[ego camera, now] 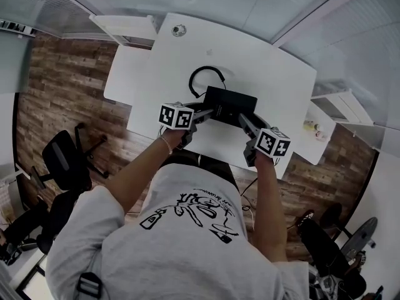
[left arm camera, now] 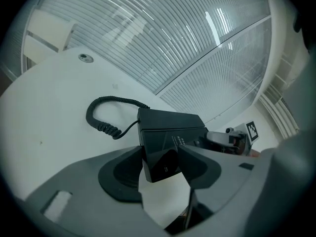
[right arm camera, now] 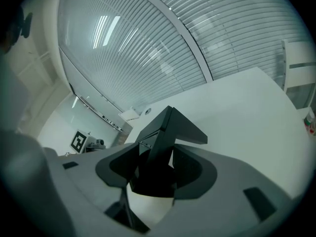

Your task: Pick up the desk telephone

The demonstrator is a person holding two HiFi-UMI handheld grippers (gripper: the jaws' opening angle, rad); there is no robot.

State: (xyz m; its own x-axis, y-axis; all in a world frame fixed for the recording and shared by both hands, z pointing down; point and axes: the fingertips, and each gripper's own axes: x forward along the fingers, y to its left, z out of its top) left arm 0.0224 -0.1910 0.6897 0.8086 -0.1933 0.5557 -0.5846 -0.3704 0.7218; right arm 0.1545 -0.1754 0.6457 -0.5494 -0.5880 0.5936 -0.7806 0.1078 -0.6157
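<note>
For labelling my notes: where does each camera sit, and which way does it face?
Head view: on the person's head, facing down at white desk, black plastic desk telephone; arms, left tool, right tool show.
Left gripper view: on left tool, along its jaws clamping the telephone.
Right gripper view: on right tool, likewise.
All share the telephone.

Floor: brown wood planks [ego camera: 69, 99], showing on both sides of the desk.
Desk: white top [ego camera: 275, 74] with a curved far edge; round grommet [ego camera: 179, 29] near its far left corner.
Side units: white shelf [ego camera: 128, 27] at far left; another white unit [ego camera: 340, 108] at right.
Chairs: black office chair [ego camera: 62, 161] on the left floor; more dark chairs [ego camera: 331, 249] lower right.
Walls: glass partition [left arm camera: 197, 43] with fine horizontal stripes, beyond the desk.
Light: bright and even; strip reflections [left arm camera: 212, 21] on the glass.
</note>
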